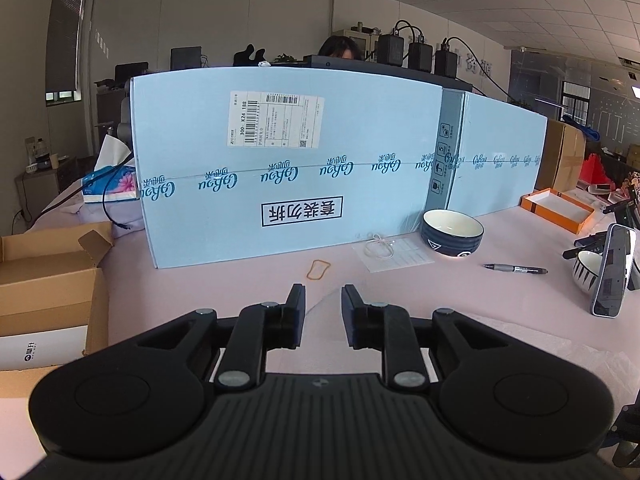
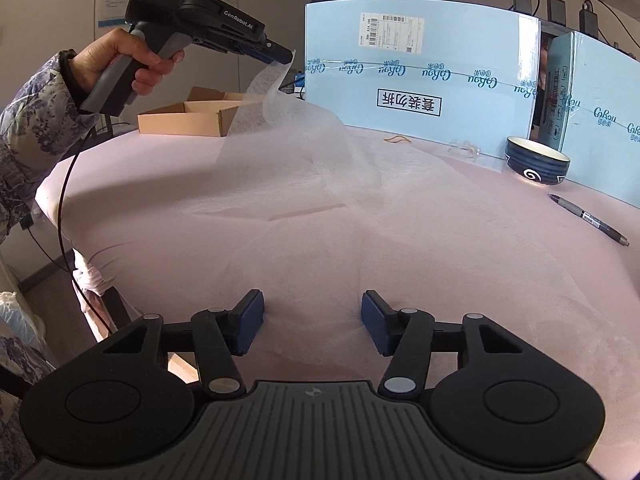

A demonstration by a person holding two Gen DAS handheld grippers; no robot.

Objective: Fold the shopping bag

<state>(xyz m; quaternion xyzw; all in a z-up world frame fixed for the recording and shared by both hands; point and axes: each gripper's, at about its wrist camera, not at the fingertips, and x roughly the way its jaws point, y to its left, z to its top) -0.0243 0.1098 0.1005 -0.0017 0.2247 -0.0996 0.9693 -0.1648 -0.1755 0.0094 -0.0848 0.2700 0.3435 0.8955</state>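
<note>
One corner of bag (image 2: 304, 160) up at left tongs (image 1: 323, 297), before blue box (image 2: 420, 76); pinched or loose, cannot tell. Farther from box, right tongs (image 2: 313, 320) spread wide. Next: carry corner over, lay flat.

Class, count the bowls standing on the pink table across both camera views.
2. A dark blue bowl stands by the light blue box; a white striped bowl sits at the right edge, partly hidden behind a phone. Others may be hidden.
</note>
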